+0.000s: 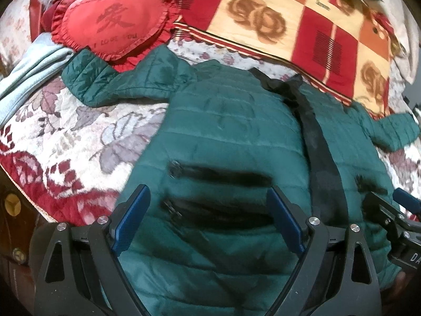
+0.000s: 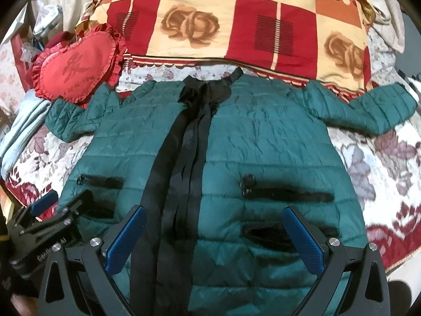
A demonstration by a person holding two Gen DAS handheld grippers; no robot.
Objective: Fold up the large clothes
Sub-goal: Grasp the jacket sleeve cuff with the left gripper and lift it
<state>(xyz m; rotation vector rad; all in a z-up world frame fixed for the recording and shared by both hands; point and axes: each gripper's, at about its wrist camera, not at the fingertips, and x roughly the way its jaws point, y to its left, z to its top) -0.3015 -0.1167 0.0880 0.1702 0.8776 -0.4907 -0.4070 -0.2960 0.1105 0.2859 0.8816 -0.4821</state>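
**Green jacket lies flat on the bed, both grippers spread wide above its hem**

A green quilted jacket (image 2: 263, 137) lies front-up on the flowered bedspread (image 2: 368, 163), its collar toward the pillows and its hem toward the person holding the tools. A black zipper band (image 2: 184, 158) runs down its middle, bunched a little at the neck. Both sleeves stick out sideways: one sleeve (image 1: 105, 79) reaches toward a red heart-shaped cushion (image 1: 115, 23) and touches its frilled edge, the other sleeve (image 2: 363, 105) points the opposite way and rests near the foot of a red-and-cream checked pillow (image 2: 223, 21) printed with roses. Dark zip pockets (image 2: 286, 194) cross the lower front on each side.

The left gripper (image 1: 208, 218) hovers over the lower left panel, its blue-padded fingers (image 1: 286, 223) spread far apart and holding nothing. The right gripper (image 2: 214, 237) hangs over the lower right panel beside the zipper band, its fingers (image 2: 126, 237) likewise wide apart and empty. Each tool shows at the edge of the other's view, side by side near the hem. Some pale blue cloth (image 1: 29, 73) sits bunched at the bed's edge beyond the heart cushion.
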